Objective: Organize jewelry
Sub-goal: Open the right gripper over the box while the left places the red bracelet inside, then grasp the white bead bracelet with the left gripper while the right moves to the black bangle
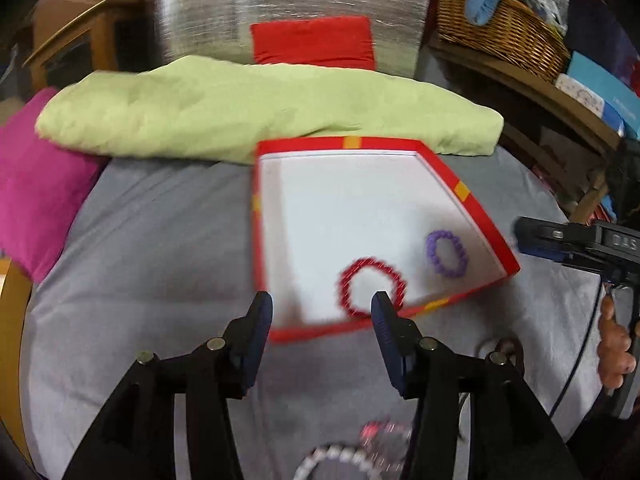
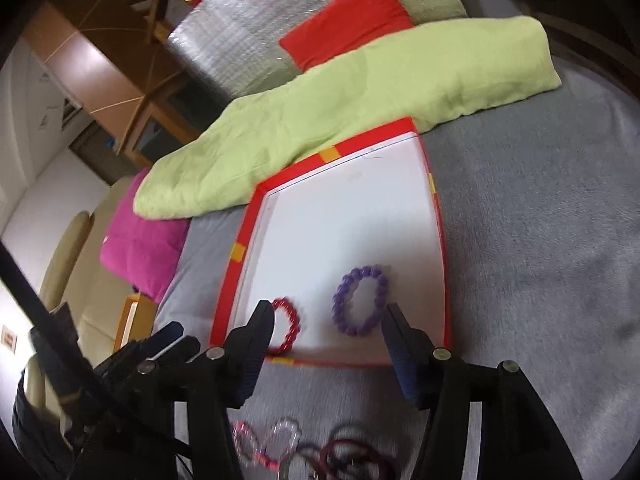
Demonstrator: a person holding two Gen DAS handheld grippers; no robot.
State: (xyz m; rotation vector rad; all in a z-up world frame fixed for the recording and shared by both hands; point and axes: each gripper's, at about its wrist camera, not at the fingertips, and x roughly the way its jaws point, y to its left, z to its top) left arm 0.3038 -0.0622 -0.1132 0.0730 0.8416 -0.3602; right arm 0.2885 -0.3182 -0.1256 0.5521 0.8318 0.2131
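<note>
A shallow box with a red rim (image 1: 340,144) and white floor sits on the grey cover. A red bead bracelet (image 1: 349,280) and a purple one (image 1: 430,248) lie apart in its near part. My left gripper (image 1: 322,308) hovers open at the near rim, nothing between its pads; its right finger overlaps the red bracelet. In the right wrist view my right gripper (image 2: 327,312) is open above the near rim (image 2: 344,362). The purple bracelet (image 2: 360,330) lies between and beyond its fingers, untouched, with the red bracelet (image 2: 297,322) by its left finger.
Loose bracelets and necklaces (image 2: 280,440) lie on the grey cover (image 1: 160,260) near the grippers. Green (image 1: 240,112), pink (image 1: 36,200) and red (image 1: 312,40) cushions border the box's far side. A wicker basket (image 1: 496,28) stands at the far right. A hand (image 1: 616,352) is at the right edge.
</note>
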